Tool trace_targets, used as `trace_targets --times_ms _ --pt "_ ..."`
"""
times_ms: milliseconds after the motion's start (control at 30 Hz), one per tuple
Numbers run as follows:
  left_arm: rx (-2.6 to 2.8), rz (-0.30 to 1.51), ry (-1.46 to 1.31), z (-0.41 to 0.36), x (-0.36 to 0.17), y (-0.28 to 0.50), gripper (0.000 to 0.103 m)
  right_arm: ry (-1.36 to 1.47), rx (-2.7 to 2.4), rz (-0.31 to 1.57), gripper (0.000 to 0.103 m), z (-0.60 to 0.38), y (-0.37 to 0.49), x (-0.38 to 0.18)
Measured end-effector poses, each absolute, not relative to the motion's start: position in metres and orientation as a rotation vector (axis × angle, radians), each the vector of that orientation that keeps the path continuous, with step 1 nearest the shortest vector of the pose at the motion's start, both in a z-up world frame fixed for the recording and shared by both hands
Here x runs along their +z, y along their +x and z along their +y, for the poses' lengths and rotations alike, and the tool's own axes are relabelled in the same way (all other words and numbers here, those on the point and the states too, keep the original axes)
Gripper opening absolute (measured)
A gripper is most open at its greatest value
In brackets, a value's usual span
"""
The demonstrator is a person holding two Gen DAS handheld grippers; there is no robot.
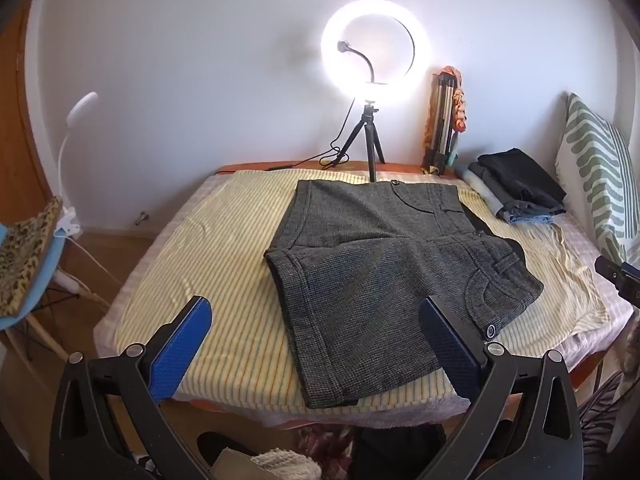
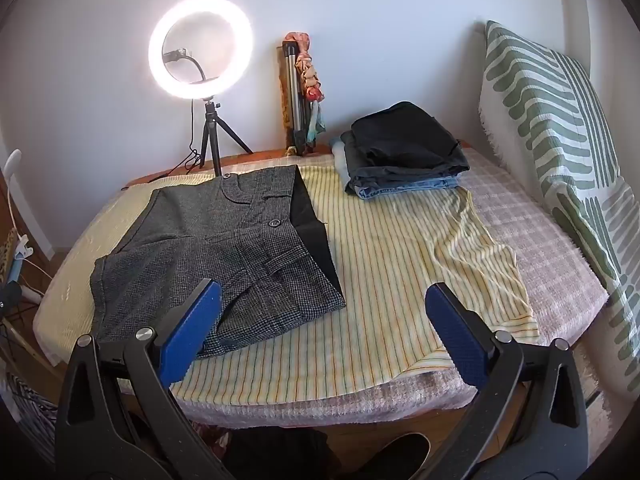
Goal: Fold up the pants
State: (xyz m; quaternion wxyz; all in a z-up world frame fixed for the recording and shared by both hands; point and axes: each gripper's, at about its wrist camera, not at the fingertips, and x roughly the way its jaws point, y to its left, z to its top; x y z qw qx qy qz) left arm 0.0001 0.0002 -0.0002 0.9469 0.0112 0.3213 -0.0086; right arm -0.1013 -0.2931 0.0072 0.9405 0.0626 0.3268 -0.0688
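The left gripper (image 1: 316, 336) hangs over the near edge of the table, its two blue fingers (image 1: 184, 344) spread wide and holding nothing. Between and just beyond them lies the one pair of gray shorts (image 1: 372, 264), spread flat on the striped yellow cloth (image 1: 200, 248), its near leg reaching between the fingers and its buttoned waistband toward the right. The right gripper (image 2: 324, 328) is likewise wide open and empty, over the near edge; the shorts (image 2: 216, 240) lie to its left and farther in, with its left finger in front of their near corner. At the far right sits one stack of folded clothes (image 2: 404, 152). One lit ring lamp (image 2: 200, 46) stands on a small tripod at the far edge, and one green-patterned pillow (image 2: 560, 152) leans at the right.
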Motion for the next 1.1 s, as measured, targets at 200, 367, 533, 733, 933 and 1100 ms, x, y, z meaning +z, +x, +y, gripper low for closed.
trace_targets --times_ms 200,367,533,733,933,1100 --pt "-0.020 0.661 0.019 -0.005 0.005 0.008 0.103 0.131 -0.142 0.658 0.103 -0.293 -0.102 0.007" --pt "-0.009 0.650 0.012 -0.012 0.010 0.008 0.103 0.129 -0.136 0.649 0.103 -0.295 -0.106 0.012" --pt "-0.017 0.623 -0.011 0.002 0.011 0.002 0.103 0.124 -0.139 0.647 0.103 -0.294 -0.104 0.011" --pt "-0.017 0.597 -0.021 0.001 0.015 -0.002 0.103 0.126 -0.143 0.627 0.103 -0.290 -0.107 0.016" --pt "-0.013 0.587 -0.032 0.003 0.015 -0.003 0.103 0.121 -0.153 0.616 0.103 -0.289 -0.107 0.019" --pt "-0.008 0.581 -0.038 0.005 0.016 -0.003 0.103 0.109 -0.161 0.603 0.103 -0.286 -0.109 0.022"
